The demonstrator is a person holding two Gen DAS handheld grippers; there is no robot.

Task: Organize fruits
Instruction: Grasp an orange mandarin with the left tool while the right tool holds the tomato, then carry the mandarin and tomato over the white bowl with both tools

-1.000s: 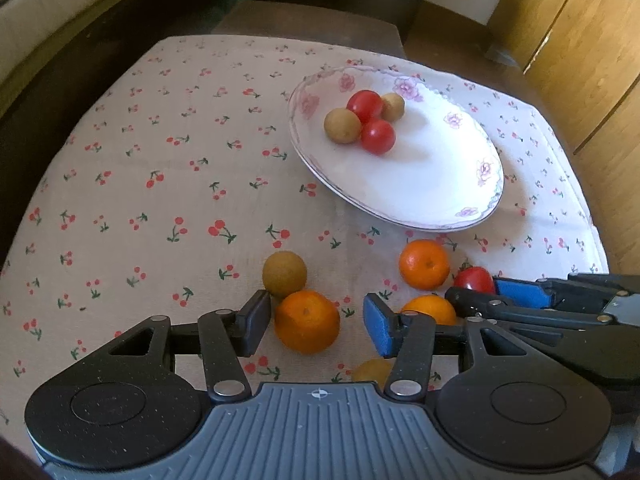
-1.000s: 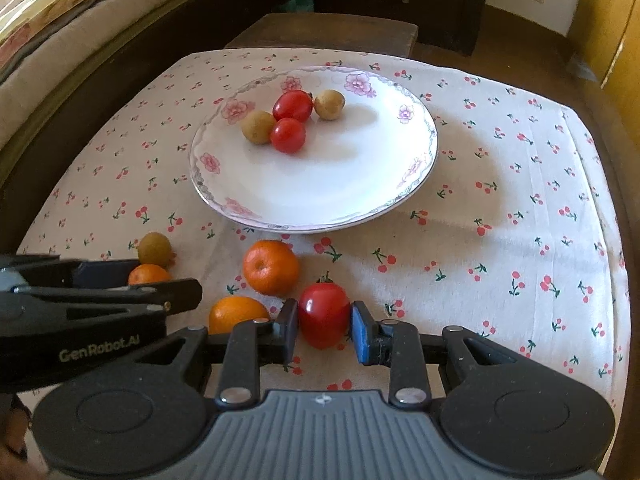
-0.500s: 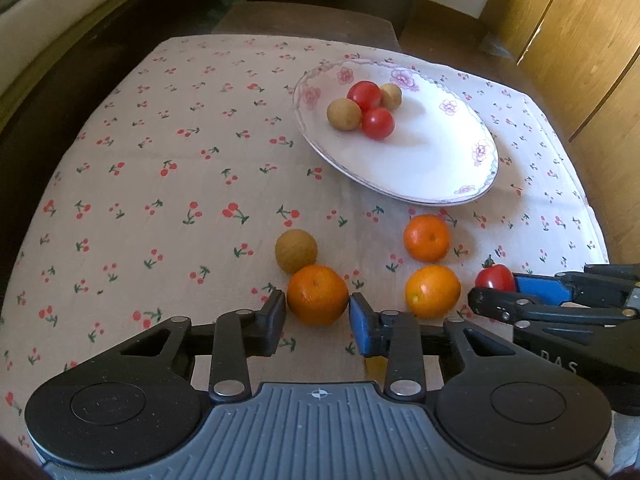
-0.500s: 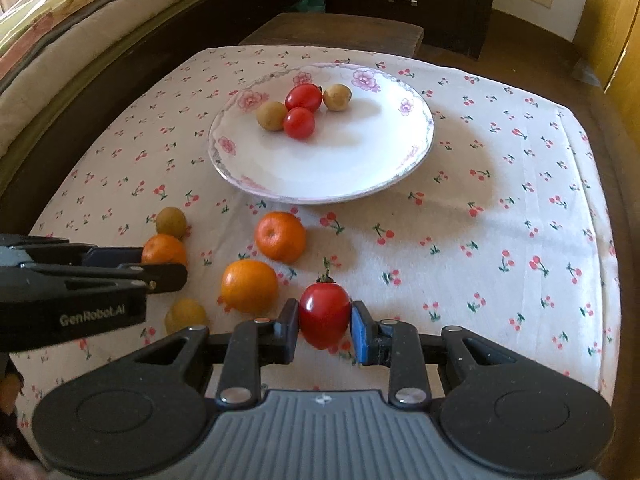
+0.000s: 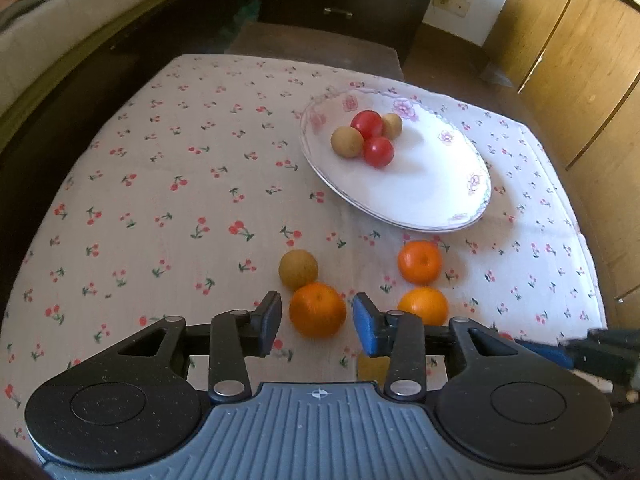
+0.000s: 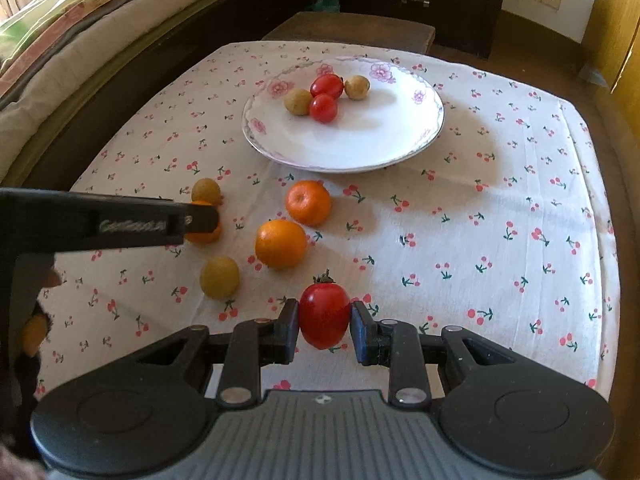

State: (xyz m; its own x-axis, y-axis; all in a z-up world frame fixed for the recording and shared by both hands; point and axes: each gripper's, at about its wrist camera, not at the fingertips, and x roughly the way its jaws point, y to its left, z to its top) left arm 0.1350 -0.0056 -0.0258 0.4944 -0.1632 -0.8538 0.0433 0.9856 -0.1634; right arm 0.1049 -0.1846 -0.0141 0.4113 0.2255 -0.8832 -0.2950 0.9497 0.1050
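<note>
The right gripper (image 6: 324,322) is clenched on a red tomato (image 6: 324,315), both pads pressing its sides and its green stem pointing up, and it hangs over the cherry-print cloth of the counter (image 6: 500,208), well short of the white flowered plate (image 6: 400,152). The left gripper (image 5: 318,322) has an orange (image 5: 317,310) between its jaws, which are opening; a sliver of cloth shows on either side, so the pads are not pressing it. The step in hand looks like carrying the tomato to the plate, where two red tomatoes (image 6: 326,96) and two small brown fruits (image 6: 298,101) already sit bunched at the far left. A good carry would keep the squeeze gentle, since the skin likely bruises easily, lift clear of the rim, and let go low over the bare right half so the fruit does not roll into the cluster. Between gripper and plate lie two more oranges (image 6: 281,243), slightly left of a straight path, with a brown fruit (image 6: 219,278) beside them. The left gripper's arm reaches across at the left, so the two tools could crowd each other near the oranges.
</note>
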